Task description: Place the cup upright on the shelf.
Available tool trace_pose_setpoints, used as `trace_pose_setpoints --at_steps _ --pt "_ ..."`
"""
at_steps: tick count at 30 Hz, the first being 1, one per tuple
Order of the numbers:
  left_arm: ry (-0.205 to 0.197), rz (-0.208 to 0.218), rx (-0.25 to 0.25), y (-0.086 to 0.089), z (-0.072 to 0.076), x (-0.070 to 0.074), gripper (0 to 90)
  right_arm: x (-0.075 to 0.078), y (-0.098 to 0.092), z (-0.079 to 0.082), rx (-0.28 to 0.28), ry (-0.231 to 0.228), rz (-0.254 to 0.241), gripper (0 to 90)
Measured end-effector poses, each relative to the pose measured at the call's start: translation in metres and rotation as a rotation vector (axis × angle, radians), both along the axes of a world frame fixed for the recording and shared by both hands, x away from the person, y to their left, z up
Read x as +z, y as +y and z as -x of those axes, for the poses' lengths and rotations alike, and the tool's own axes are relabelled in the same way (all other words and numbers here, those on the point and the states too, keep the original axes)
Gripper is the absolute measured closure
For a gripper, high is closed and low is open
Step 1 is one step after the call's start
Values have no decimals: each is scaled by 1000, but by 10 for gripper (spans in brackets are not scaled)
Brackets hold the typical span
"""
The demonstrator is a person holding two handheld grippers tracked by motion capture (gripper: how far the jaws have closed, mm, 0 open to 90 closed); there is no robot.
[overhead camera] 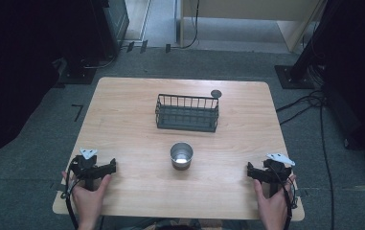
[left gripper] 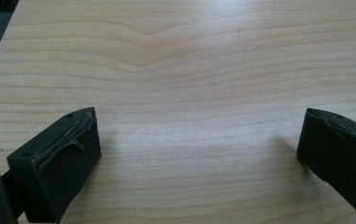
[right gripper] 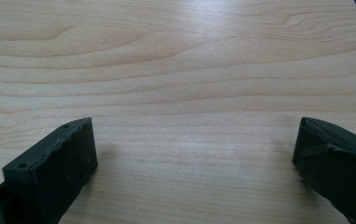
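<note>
On the near edge of the tabletop (overhead camera: 132, 105) both grippers rest, the left gripper (overhead camera: 104, 168) at the near-left corner and the right gripper (overhead camera: 256, 172) at the near-right corner, each held by a hand coming in from below. Both gripper views look along wide-spread jaws with bare wood grain between them, so nothing is held on either side. The metal cup (overhead camera: 181, 155) stands upright in the middle of the tabletop, roughly midway between the two grippers and well apart from both. Just behind it sits the dark wire basket (overhead camera: 187, 112), open top, looks empty. A small round dark disc (overhead camera: 216, 93) lies by the basket's far-right corner. Judged step: reach for the cup, likely to move it toward the basket. To do it well, pick one gripper, come in low and level from the side, keep the jaws wide until the cup wall sits squarely between them, then close gently on the body rather than the rim, since thin shiny metal may slip or tip. Lift straight before moving over the basket's near wall.
</note>
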State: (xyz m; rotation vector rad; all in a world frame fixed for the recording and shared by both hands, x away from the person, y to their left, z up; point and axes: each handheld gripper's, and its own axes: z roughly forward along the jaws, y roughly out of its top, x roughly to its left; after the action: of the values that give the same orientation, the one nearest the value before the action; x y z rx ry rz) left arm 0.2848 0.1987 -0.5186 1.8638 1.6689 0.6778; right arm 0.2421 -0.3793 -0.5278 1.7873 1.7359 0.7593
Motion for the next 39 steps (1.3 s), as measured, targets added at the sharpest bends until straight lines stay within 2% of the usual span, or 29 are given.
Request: trace_pose_setpoints --at_steps 10,13,15,17,30,37,39 --pt "0 1 3 -1 1 0 0 0 0 0 3 0 3 0" --pt "4 0 -14 0 2 0 0 0 0 0 3 0 3 0" --pt "9 -1 -4 0 2 1 0 0 0 0 2 0 3 0" --pt "-4 -12 -7 -3 3 1 0 0 0 0 3 0 3 0" --pt "-94 43 -169 -45 13 19 0 0 0 0 3 0 4 0" --pt "-131 82 -203 -54 21 27 0 0 0 0 3 0 4 0" --pt "-136 81 -212 -57 23 28 0 0 0 0 4 0 5 0"
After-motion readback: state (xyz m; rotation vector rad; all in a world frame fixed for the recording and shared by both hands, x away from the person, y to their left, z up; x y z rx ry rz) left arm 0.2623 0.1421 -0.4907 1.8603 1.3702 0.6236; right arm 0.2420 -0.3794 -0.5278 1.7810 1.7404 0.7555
